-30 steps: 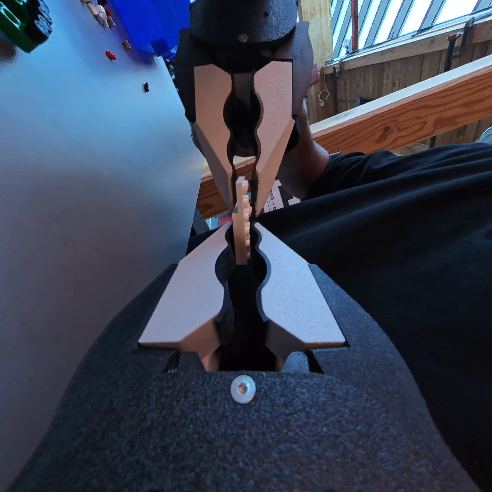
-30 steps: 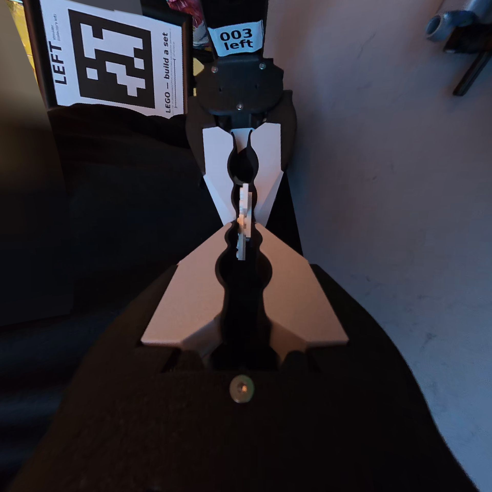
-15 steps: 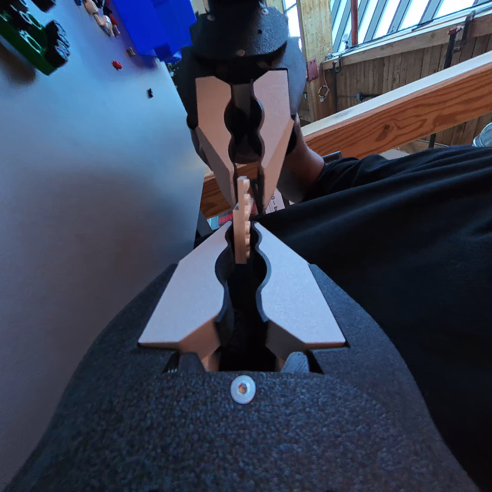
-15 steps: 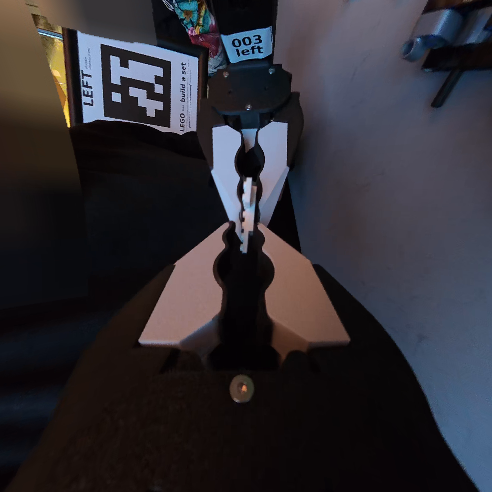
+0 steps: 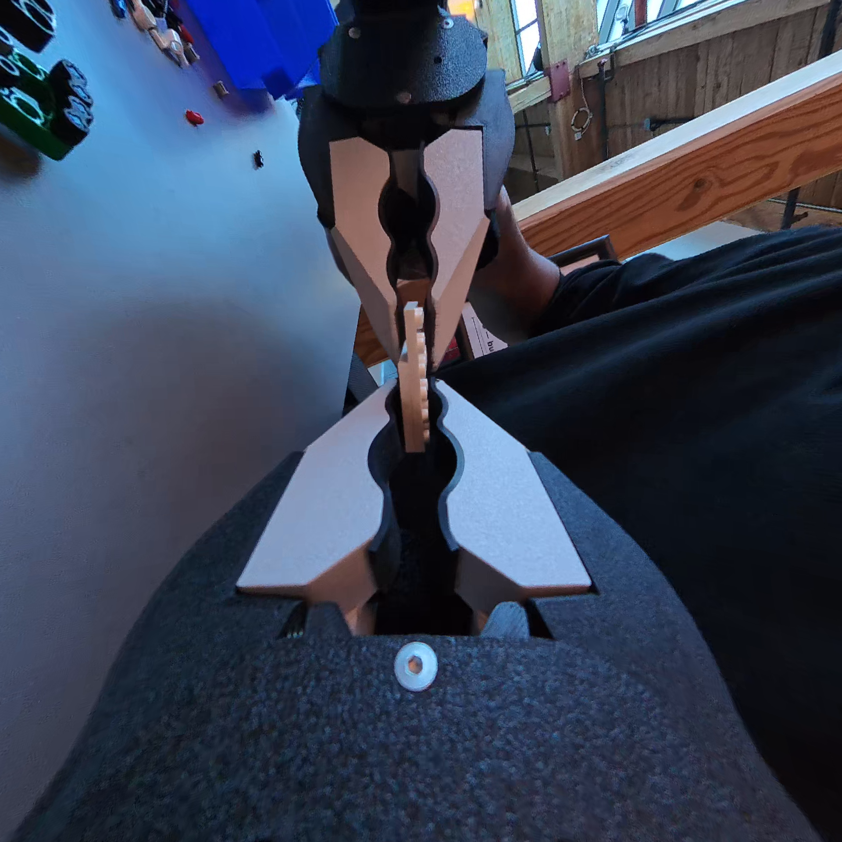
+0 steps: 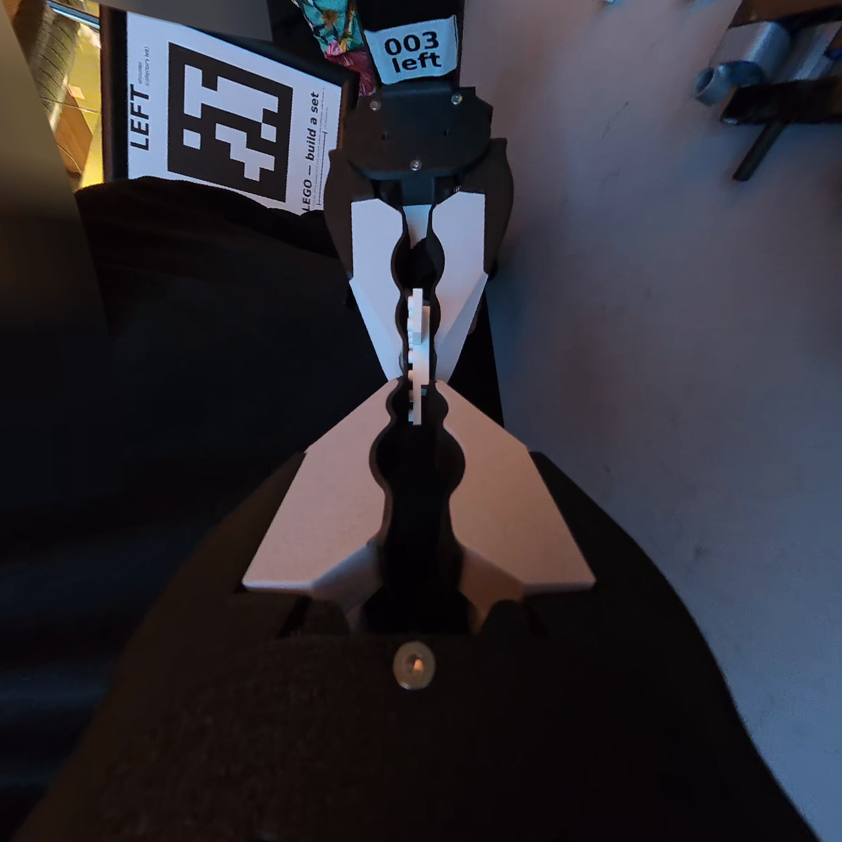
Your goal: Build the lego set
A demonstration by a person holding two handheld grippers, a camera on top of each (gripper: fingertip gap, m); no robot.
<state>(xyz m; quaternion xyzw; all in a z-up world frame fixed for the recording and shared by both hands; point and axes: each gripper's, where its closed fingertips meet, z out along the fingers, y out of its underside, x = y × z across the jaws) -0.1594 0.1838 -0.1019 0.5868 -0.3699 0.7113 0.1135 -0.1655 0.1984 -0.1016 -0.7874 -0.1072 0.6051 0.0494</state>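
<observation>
My two grippers meet tip to tip in the air, both on one thin white lego plate assembly (image 5: 413, 410) seen edge-on with its studs showing. In the left wrist view my left gripper (image 5: 414, 389) is shut on its near end, and the right gripper (image 5: 414, 360) comes from above and clamps the far end. In the right wrist view my right gripper (image 6: 415, 387) is shut on the near end of the plate assembly (image 6: 418, 337), and the left gripper (image 6: 417, 376) holds the other end.
The white table (image 5: 136, 319) lies to the left, with a green and black lego build (image 5: 32, 105), a blue bin (image 5: 264, 45), a small red piece (image 5: 195, 117) and a small black piece (image 5: 258, 158). A person's black clothing (image 5: 660, 433) fills the right. A marker card (image 6: 228, 123) stands behind.
Both grippers keep hold of the plate assembly. The pair has swung a little, so the table pieces and the marker card have shifted in view.
</observation>
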